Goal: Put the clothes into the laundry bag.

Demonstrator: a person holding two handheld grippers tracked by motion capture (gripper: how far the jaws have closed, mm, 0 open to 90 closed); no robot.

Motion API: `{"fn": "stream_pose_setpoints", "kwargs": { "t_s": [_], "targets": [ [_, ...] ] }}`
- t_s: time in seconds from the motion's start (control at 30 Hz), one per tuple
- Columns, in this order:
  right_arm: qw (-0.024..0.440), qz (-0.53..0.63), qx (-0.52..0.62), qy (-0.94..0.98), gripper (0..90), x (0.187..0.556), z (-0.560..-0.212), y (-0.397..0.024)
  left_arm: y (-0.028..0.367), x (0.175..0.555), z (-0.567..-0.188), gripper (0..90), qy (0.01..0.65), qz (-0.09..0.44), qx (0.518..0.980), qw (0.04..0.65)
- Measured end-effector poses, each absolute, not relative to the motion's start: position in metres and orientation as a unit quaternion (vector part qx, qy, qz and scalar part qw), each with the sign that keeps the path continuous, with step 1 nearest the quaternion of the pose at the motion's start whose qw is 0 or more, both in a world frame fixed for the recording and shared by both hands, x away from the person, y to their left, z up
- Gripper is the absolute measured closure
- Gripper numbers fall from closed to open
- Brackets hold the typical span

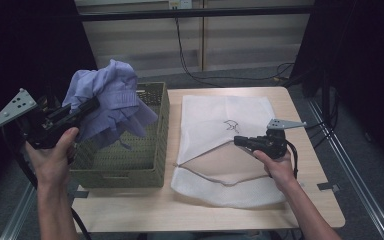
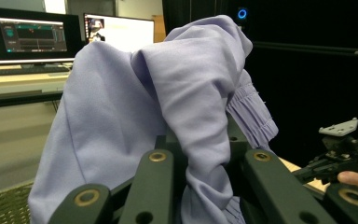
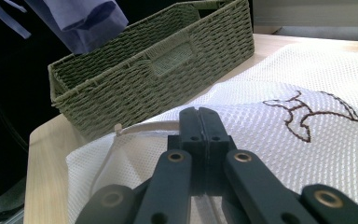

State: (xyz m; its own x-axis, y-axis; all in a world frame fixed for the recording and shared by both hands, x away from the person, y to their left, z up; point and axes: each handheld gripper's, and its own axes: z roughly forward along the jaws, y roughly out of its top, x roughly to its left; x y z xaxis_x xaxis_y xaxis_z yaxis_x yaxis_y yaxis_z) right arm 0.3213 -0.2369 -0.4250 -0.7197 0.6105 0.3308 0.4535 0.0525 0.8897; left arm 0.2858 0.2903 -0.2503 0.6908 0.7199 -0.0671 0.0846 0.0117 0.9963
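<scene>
Table (image 1: pixel 260 210): light wood, bearing basket and bag.
Mesh laundry bag (image 1: pixel 220 115): white, flat on the right half, opening lifted toward the near side.
Wicker basket (image 1: pixel 155 145): green, left of the bag, just beside it.
Lilac garment (image 1: pixel 112 100): hanging above the basket, off its floor.
Left gripper (image 1: pixel 94 104): jaws clamped on the garment's bunched cloth.
Right gripper (image 1: pixel 237 140): jaws pressed together on the bag's upper mesh layer, holding the opening up.
</scene>
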Motion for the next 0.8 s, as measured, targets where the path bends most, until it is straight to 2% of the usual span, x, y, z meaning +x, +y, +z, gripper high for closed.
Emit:
{"fn": "stream_pose_setpoints", "kwargs": {
  "t_s": [0.33, 0.8],
  "targets": [
    [0.070, 0.582, 0.367, 0.722, 90.0, 0.321, -0.425, -0.237, 0.279, 0.265, -0.232, 79.2, 0.268, 0.257, 0.667, 0.646],
    [0.071, 0.582, 0.365, 0.723, 90.0, 0.321, -0.424, -0.236, 0.260, 0.250, -0.220, 79.1, 0.228, 0.244, 0.675, 0.658]
  ]
}}
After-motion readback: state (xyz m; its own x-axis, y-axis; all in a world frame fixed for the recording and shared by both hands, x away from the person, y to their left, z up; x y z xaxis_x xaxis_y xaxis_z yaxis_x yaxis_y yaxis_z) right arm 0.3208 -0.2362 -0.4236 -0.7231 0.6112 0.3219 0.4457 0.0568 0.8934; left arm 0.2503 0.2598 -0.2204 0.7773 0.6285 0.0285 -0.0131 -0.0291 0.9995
